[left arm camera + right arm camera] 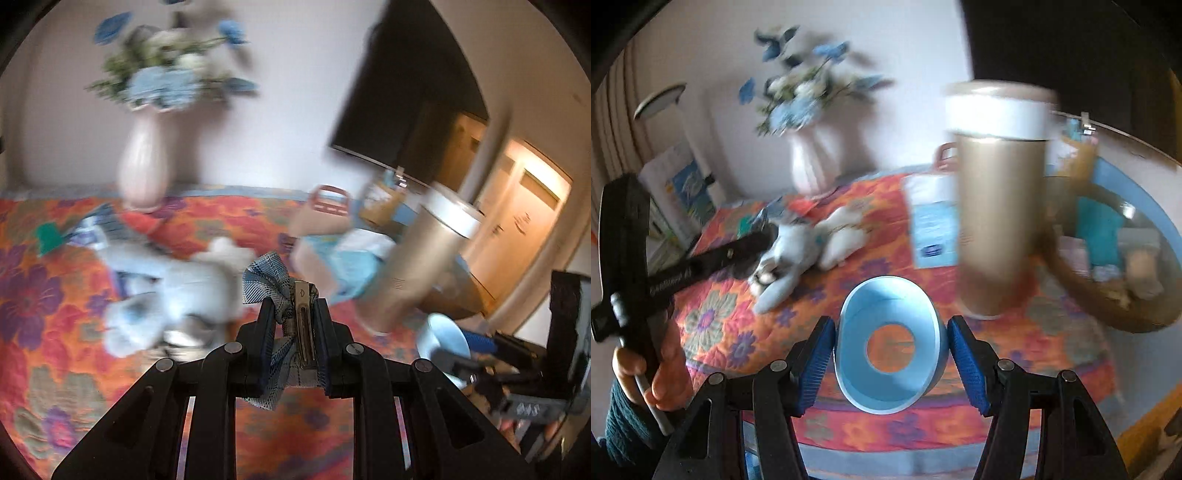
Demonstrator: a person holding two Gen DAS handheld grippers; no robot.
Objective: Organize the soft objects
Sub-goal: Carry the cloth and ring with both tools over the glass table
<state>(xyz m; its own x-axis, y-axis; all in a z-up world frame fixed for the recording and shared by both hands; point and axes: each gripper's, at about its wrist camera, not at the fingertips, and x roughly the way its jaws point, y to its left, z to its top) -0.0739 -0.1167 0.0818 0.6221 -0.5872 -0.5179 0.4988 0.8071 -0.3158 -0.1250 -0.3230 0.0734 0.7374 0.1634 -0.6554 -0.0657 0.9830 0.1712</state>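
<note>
Left tool (293, 317) is clamped on a floppy plaid hair bow (264, 282) by its stiff metal clip; right tool (891, 354) lightly brackets a rigid blue ring (889, 345), contact unclear; plush bunny (798, 251) lies far left, grab its body.

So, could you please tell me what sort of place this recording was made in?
Probably a room in a home: a vase of flowers stands on a floral quilted cover, a dark television hangs on the wall, and a stuffed toy lies nearby.

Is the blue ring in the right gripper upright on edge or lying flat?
On edge. The blue ring sits between the right gripper fingers with its opening facing the camera; the floral cloth shows through its centre hole.
</note>
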